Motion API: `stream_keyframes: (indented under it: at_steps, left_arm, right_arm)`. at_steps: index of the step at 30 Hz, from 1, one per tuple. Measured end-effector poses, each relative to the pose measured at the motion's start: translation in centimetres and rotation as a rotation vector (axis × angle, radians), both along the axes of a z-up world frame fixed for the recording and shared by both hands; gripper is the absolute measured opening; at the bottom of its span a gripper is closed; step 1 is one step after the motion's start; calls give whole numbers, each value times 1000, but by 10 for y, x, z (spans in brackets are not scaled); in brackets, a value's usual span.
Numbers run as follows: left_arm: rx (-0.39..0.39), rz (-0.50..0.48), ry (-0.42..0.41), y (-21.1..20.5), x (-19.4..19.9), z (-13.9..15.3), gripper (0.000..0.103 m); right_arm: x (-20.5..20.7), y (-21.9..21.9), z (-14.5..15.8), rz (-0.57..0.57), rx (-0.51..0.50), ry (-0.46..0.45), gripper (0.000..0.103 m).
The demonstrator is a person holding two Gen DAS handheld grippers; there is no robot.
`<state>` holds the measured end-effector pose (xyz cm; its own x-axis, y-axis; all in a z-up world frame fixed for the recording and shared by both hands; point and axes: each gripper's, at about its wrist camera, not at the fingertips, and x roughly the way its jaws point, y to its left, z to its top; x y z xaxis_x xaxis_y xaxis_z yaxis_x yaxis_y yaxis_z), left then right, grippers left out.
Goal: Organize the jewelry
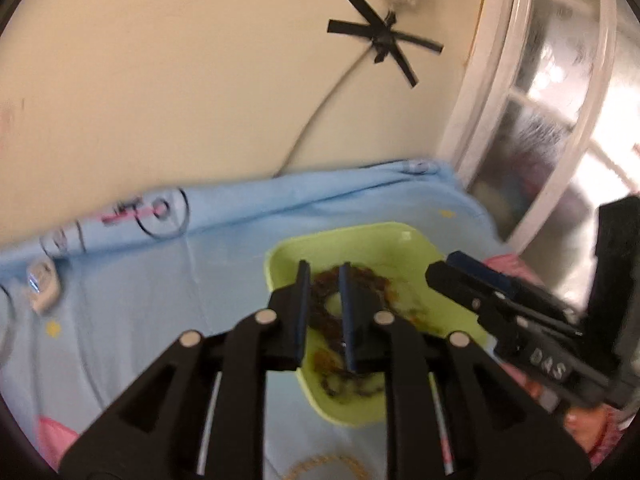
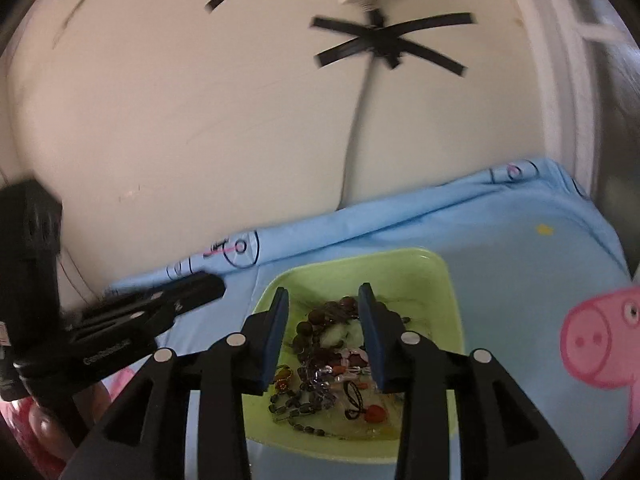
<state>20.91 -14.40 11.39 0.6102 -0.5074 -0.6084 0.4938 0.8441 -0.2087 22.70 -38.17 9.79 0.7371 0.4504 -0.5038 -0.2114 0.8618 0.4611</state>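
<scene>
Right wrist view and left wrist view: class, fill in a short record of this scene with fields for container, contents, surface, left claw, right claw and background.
container: shallow light-green plastic tray
contents: tangled beaded jewelry, dark brown, red and clear beads
surface: light-blue cartoon-print cloth, tray resting on it
left claw: narrow gap, nothing gripped, above the tray
right claw: open, empty, above the tray
background: cream wall with black tape cross over a cable

Lime-green tray, dark brown beads (one red), pale-blue sheet with pink pig print
</scene>
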Motion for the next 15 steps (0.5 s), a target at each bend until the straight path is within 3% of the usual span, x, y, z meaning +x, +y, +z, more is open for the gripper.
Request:
stream_keyframes:
  at_steps: [3,7,15]
  left_arm:
    - [5,-3,-24,19,-27,-6,14]
    - [1,-8,6,49,-60,-22,14]
    - [0,26,101,99,-107,-65,14]
  right_arm:
    - [-30,-10,-5,-10,46,-13,12]
    - [-72,-11,-22,12,87,3,12]
    - [-114,15,-53,70,88,139,12]
